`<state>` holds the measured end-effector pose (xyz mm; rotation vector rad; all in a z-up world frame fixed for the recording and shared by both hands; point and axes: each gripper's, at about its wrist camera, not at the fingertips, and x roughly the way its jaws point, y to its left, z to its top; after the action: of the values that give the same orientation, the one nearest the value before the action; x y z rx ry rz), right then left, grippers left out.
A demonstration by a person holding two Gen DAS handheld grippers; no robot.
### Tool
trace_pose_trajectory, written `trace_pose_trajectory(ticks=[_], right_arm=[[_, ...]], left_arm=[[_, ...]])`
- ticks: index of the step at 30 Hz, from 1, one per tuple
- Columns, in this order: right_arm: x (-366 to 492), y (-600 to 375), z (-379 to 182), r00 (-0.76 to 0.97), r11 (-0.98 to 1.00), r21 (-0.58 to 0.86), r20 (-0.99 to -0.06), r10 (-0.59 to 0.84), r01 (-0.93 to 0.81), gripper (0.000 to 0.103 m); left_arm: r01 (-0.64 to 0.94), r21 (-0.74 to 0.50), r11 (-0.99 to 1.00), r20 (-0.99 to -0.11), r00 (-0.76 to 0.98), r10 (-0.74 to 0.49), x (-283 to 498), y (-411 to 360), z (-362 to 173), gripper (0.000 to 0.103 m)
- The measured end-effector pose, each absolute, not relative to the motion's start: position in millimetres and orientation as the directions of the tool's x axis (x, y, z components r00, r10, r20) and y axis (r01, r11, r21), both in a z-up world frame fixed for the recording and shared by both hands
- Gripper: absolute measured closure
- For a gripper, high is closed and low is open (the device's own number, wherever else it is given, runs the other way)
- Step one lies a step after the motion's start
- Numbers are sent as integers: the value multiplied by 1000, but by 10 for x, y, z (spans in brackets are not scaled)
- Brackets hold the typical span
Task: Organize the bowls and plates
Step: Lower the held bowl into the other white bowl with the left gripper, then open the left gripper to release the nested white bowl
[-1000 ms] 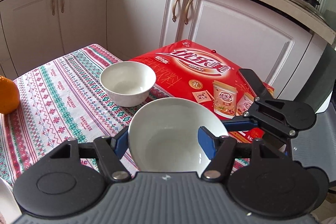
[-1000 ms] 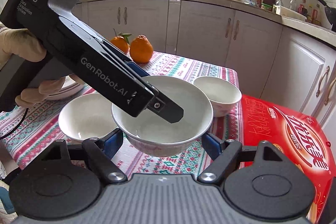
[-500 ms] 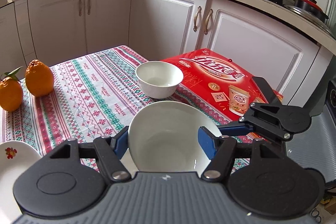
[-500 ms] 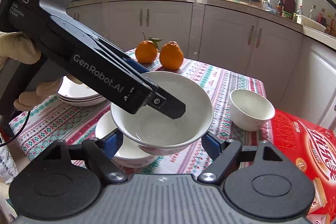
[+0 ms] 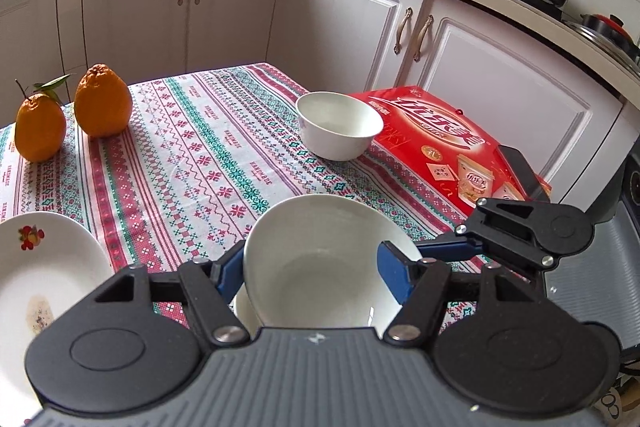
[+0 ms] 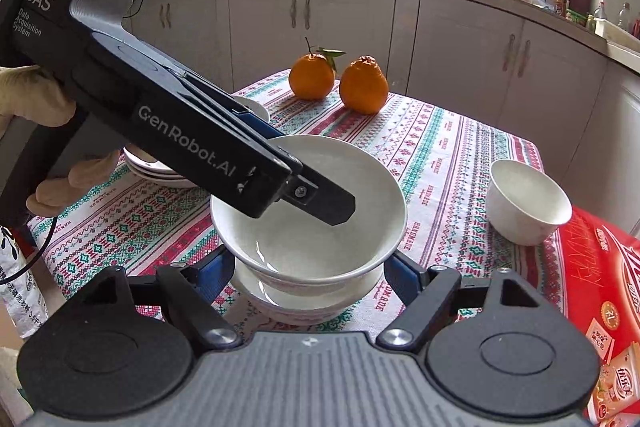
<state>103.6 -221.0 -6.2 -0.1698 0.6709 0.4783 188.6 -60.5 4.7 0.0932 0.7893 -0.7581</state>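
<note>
Left-wrist view first, reading from its left edge: a flowered plate (image 5: 44, 267) sits at the table's near-left corner, two oranges (image 5: 102, 107) stand beyond it on the patterned tablecloth (image 5: 192, 163), and in the middle my left gripper (image 5: 316, 267) is clenched on the wide white bowl (image 5: 316, 259), one blue pad outside the wall and the other inside. Just under that bowl I see the rim of a second bowl (image 5: 240, 307) resting on the cloth, which I judge to be the stacking target. Farther right a small white bowl (image 5: 339, 131) stands apart, touching or just beside the red gift box (image 5: 448, 143), and the right gripper's linkage pokes in from the right edge. In the right-wrist view the gloved hand (image 6: 36, 107) at far left carries the left gripper, which slopes down to the right with its upper finger lying across the carried bowl's inside. A stack of plates (image 6: 156, 167) sits behind it. My right gripper (image 6: 308, 267) brackets the pair of bowls with its pads standing clear of both walls, so I read its jaws as released and holding nothing. To do this step well, I want the carried bowl centred over the lower one and levelled, since it looks tilted toward the camera, then lowered until the foot seats before I loosen the left pads. The inside finger must lift out straight, or it could drag the bowl off the stack.
</note>
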Motion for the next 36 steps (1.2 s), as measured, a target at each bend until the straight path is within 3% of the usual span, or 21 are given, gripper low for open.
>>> trace_pose_trajectory(ticks=[36], right_arm=[[1102,-2219,-156,654,878,42,-650,387,-477,17]], left_arm=[[629,-242,739,-667,446,-597,1949,-570,-131,33]])
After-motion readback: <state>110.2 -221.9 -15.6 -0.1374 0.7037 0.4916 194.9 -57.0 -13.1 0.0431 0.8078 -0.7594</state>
